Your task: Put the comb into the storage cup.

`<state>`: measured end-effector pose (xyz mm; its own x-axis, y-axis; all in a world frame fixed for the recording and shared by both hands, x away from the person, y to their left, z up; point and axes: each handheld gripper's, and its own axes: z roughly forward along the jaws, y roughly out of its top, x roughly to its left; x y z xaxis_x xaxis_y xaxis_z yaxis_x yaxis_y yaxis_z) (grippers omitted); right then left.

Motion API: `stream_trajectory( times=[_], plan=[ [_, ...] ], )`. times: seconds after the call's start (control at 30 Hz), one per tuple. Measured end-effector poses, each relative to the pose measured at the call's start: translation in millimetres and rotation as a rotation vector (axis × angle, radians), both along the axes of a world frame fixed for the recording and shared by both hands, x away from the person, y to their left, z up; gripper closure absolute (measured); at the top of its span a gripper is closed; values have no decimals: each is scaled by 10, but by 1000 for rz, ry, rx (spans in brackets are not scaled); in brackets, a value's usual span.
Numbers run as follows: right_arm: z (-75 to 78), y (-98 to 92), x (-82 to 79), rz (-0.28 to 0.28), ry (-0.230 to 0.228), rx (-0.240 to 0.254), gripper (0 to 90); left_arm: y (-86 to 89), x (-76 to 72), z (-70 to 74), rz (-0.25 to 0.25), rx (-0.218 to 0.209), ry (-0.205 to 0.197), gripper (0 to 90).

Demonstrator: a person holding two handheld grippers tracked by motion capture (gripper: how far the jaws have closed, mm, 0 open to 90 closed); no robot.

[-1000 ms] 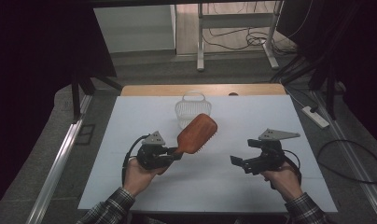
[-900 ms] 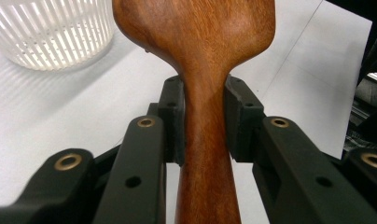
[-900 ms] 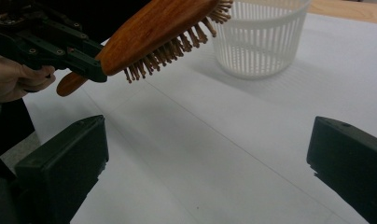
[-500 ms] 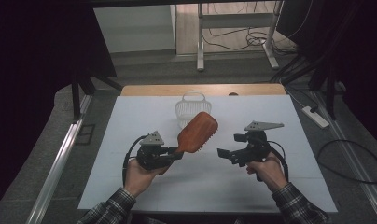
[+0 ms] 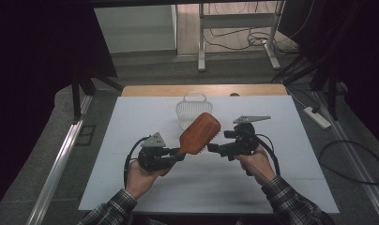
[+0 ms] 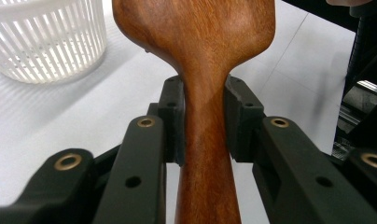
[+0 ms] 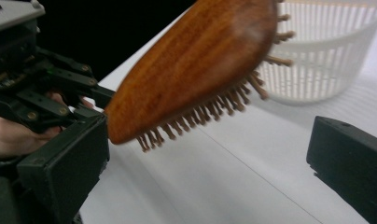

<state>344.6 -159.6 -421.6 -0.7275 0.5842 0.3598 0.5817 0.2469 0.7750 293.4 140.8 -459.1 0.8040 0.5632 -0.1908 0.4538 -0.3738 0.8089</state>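
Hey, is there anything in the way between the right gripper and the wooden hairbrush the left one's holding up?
Nothing visible. The right gripper has its jaws open and points at the hairbrush, which the left gripper clamps by the handle. Only open air above the bare table lies between them; the white basket sits farther back.

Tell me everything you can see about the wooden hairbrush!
The hairbrush is reddish-brown wood with a smooth oval back and a narrow handle. Little wooden pins stick out underneath. It is held up above the white table, tilted, head pointing toward the white basket. The left gripper squeezes its handle from both sides. The right gripper is close by, open, not touching it.
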Motion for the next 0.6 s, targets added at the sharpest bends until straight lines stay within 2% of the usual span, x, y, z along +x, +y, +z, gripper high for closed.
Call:
stream_trajectory(
  times=[0.6],
  plan=[
    [-12, 273, 161, 7, 66, 59, 0, 0, -20, 15, -1, -23, -11, 712]
  ],
)
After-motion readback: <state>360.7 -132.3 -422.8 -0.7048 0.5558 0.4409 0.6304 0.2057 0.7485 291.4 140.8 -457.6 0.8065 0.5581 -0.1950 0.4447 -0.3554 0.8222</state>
